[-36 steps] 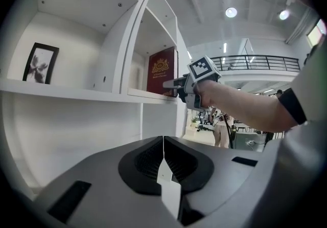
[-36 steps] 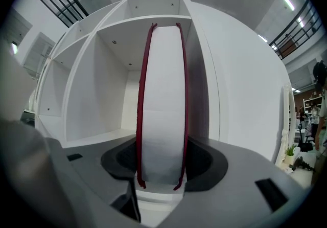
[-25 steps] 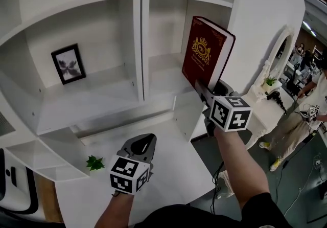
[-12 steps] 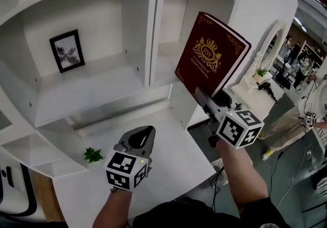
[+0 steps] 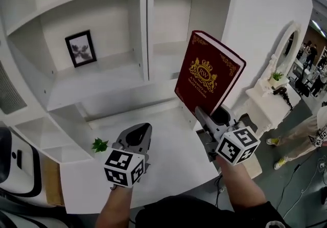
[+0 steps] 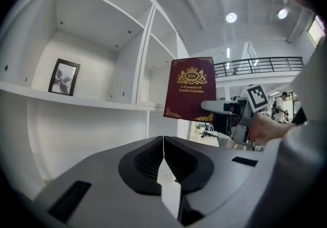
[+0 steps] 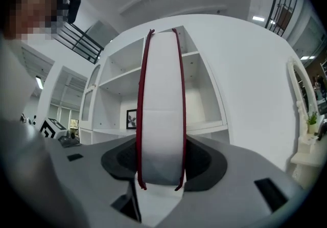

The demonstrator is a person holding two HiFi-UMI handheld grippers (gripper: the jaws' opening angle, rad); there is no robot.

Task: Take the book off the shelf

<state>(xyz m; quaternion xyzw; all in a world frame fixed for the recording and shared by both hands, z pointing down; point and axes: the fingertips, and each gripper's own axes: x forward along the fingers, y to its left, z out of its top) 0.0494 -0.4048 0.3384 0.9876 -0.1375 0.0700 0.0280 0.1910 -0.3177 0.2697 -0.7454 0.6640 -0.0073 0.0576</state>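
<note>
Right of centre, dark red gold-crested book (image 5: 207, 76) now out of white shelf (image 5: 102, 81); right gripper (image 5: 203, 115) jaws clamp its lower edge, left gripper (image 5: 139, 134) jaws closed, empty. Removal seems done.

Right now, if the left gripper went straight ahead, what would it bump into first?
Probably the white shelf, near its upright divider. The left gripper points just left of the red book, though depth is unclear.

The dark red hardback book with gold crest (image 5: 208, 76), clamped in the right gripper (image 5: 208, 115), has left the right compartment of the white-painted shelf unit (image 5: 102, 81), drawn toward 6 o'clock in the head view. Its cover now faces more fully outward, top leaning toward 1 o'clock.
</note>
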